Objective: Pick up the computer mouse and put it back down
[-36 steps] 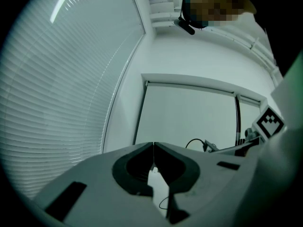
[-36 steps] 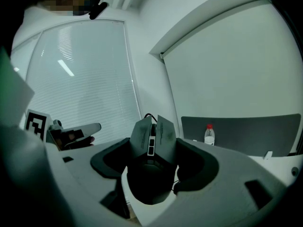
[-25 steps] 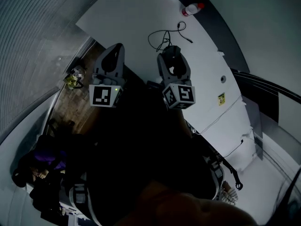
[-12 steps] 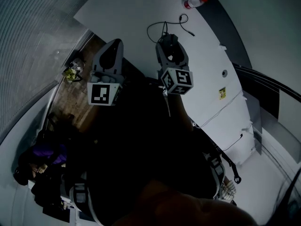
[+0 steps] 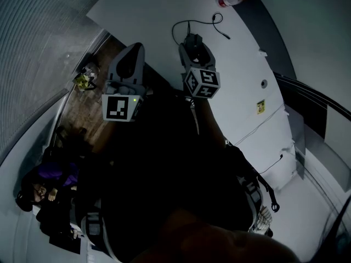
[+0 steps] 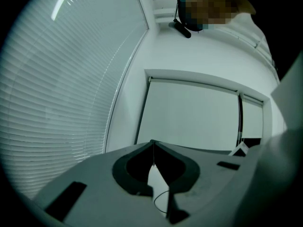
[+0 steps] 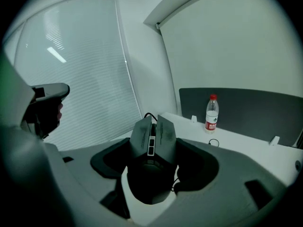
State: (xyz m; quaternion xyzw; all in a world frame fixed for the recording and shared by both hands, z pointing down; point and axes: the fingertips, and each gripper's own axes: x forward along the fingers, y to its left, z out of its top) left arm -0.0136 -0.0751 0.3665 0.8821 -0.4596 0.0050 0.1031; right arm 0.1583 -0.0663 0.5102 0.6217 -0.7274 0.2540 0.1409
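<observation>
My right hand-held gripper (image 5: 193,47) clamped on computer mouse (image 7: 152,136), seemingly clear of surface (image 5: 164,15); set-down remains. Left hand-held gripper (image 6: 152,148) jaws together, empty.

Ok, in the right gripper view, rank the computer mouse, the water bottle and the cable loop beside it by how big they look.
1. Computer mouse: largest by far, though it's nearest the camera.
2. Water bottle.
3. Cable loop: smallest.
</observation>
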